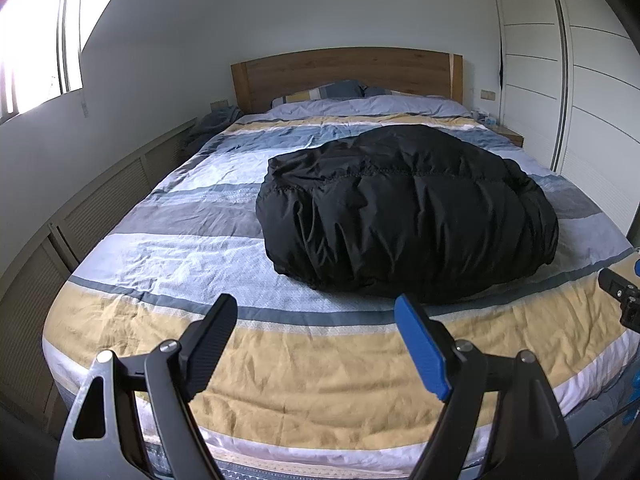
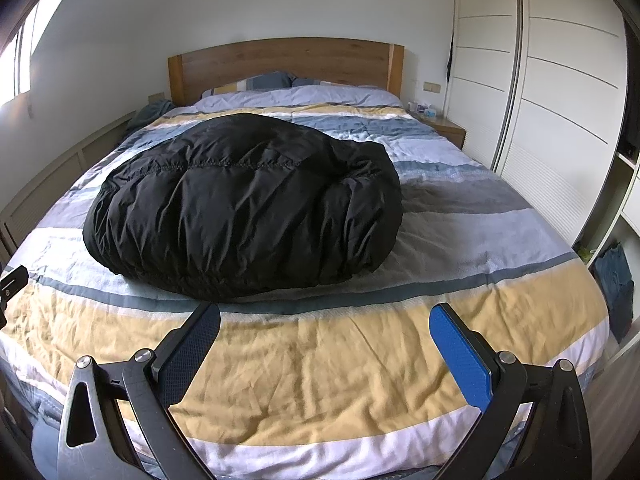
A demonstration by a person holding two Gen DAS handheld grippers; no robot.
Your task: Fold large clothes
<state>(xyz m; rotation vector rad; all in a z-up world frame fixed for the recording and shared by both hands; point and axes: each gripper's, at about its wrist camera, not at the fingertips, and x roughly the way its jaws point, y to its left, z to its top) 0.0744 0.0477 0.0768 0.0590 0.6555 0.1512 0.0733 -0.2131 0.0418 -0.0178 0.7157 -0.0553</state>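
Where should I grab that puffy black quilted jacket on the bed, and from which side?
Probably grip the puffy black quilted jacket at its near gathered hem, coming in low from the foot of the striped bed cover: that edge faces both open grippers and lies thin.

left hand-held gripper (image 1: pixel 316 324): one black finger with ridges, one finger with a bright blue pad, black curved arms, grey side plates with a cut-out hole, round silver screws | right hand-held gripper (image 2: pixel 326 330): same look, dark dotted pad and blue dotted pad, silver screws
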